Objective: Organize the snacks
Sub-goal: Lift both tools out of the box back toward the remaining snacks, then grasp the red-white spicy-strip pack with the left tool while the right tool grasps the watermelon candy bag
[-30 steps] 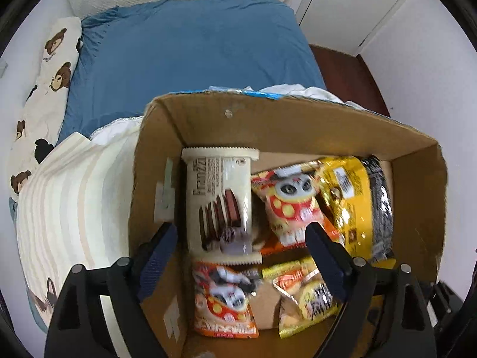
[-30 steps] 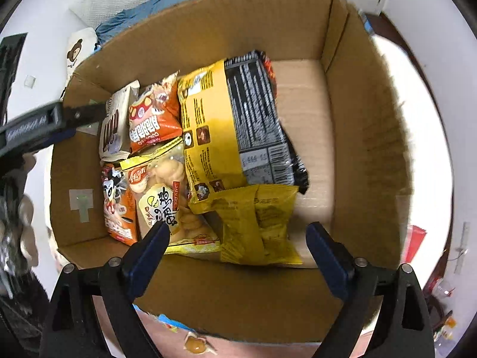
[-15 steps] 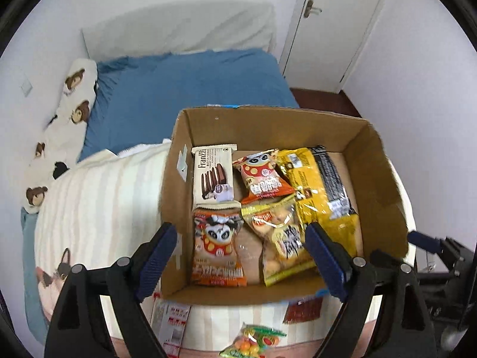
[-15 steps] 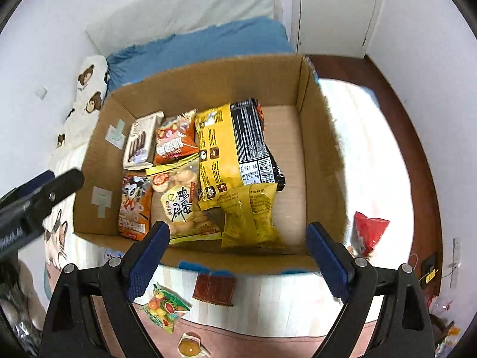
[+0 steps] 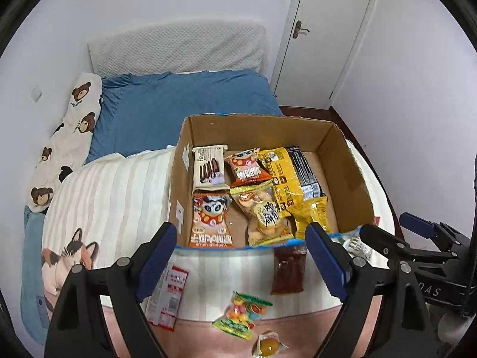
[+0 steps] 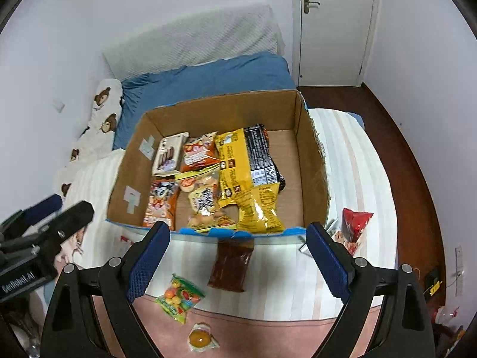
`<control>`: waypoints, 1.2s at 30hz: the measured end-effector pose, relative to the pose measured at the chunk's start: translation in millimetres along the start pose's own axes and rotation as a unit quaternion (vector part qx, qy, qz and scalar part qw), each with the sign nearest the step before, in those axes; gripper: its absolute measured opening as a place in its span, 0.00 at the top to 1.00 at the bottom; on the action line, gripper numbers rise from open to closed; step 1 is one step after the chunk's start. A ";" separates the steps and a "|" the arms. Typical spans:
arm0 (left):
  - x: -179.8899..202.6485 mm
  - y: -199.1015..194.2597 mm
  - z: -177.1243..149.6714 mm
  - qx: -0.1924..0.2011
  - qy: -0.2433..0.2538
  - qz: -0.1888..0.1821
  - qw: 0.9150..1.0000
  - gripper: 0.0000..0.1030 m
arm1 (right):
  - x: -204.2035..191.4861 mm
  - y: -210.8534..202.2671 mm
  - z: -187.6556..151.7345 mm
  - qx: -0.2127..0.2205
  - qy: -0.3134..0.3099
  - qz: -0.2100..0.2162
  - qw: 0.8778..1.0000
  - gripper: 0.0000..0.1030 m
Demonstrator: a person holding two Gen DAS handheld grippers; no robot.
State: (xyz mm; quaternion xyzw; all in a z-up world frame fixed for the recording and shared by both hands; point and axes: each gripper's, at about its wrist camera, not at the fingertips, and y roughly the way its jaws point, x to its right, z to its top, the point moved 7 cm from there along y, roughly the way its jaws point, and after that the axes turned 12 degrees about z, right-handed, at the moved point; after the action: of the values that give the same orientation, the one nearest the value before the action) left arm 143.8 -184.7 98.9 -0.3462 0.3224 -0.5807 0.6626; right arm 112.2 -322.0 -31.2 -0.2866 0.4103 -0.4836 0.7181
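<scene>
Both grippers hang above the near edge of the bed, jaws wide apart and holding nothing. The cardboard box [image 5: 347,161] sits on the striped blanket [image 5: 113,191] at twelve o'clock from the left gripper [image 5: 240,256], with wafer, panda, biscuit and yellow packets lying flat inside along its left and middle; the floor of the box at its right side is bare.

Between the spread fingers of the right gripper [image 6: 237,256], just outside the box's near wall, lies a dark brown sachet [image 6: 231,264]. A colourful candy bag [image 6: 179,296] lies at seven o'clock from it, and a small orange jelly cup [image 6: 200,338] lies nearer the camera. A red packet [image 6: 356,223] rests at three o'clock, beside the box's right corner. In the left view, a red-and-white pack [image 5: 168,296] lies partly behind the left finger.
</scene>
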 end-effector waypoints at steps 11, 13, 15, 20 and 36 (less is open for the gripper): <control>-44.9 9.5 -60.2 -0.020 -0.017 0.068 0.997 0.15 | -19.5 31.1 -78.0 -0.077 0.074 0.082 0.991 0.08; -64.8 24.9 -80.8 -0.038 -0.015 0.111 0.993 0.15 | -24.3 60.7 -109.7 -0.118 0.113 0.105 0.981 0.08; -85.7 42.5 -99.3 -0.063 -0.018 0.142 0.988 0.15 | -29.1 91.7 -137.4 -0.153 0.154 0.126 0.968 0.08; -127.6 91.7 -141.1 -0.133 -0.027 0.165 0.977 0.15 | -40.5 161.9 -180.0 -0.199 0.240 0.141 0.940 0.08; -86.8 203.1 -154.6 -0.234 0.065 0.080 0.967 0.27 | -40.3 197.9 -186.4 -0.273 0.042 0.031 0.961 0.48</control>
State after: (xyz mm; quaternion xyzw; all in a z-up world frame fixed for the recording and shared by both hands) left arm 116.3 -94.1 -153.5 -0.4261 0.5183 -0.4556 0.5850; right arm 33.7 -214.5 -271.7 -0.4380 0.5656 -0.3423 0.6092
